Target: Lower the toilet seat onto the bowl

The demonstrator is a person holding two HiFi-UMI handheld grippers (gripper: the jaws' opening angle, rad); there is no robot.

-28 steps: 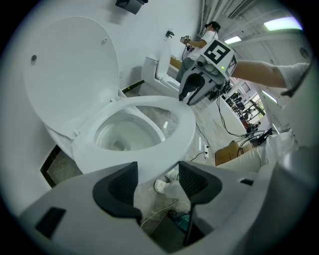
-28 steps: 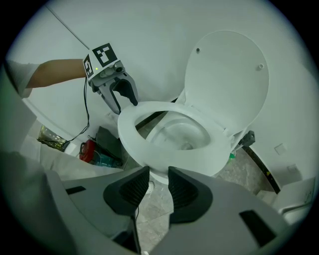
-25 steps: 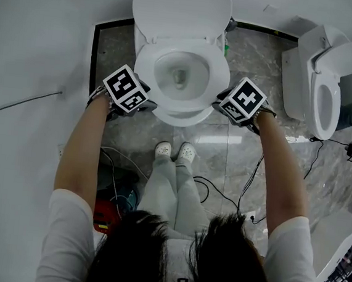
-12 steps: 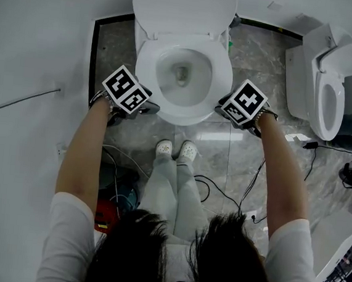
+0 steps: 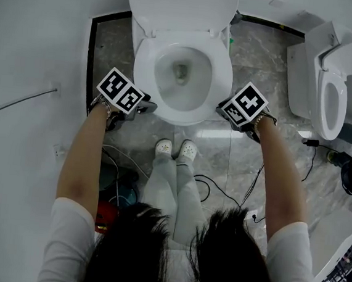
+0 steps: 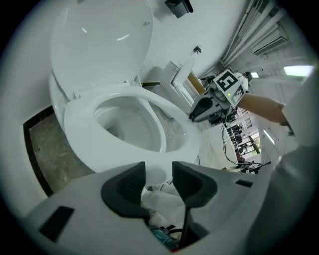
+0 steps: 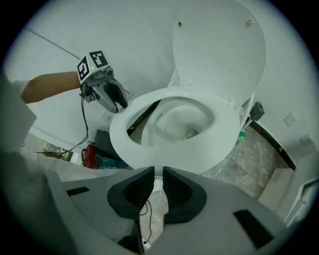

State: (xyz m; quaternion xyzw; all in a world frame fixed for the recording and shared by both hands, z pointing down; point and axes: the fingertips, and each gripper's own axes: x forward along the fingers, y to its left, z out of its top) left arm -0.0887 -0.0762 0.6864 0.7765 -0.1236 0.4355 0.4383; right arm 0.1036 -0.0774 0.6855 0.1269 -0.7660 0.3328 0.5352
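left tool (image 5: 146, 108) and right tool (image 5: 220, 110) flank the toilet seat (image 5: 178, 113); jaws just narrowed, slightly apart, empty.

Test or showroom hall, not a home: toilet (image 5: 182, 76) and second toilet (image 5: 323, 77) close together on marble-look floor (image 5: 249, 57), loose cables (image 5: 219, 194), ceiling strip lights (image 6: 299, 71)

Left gripper (image 5: 143, 107), right gripper (image 5: 224, 110) pointing steeply down; jaws just closing, nothing between.

Grey marble-patterned floor tiles (image 5: 252, 58) adjoin a white wall (image 5: 38, 31); a second toilet (image 5: 329, 90) stands at right, loose cables (image 5: 204, 182) nearby.
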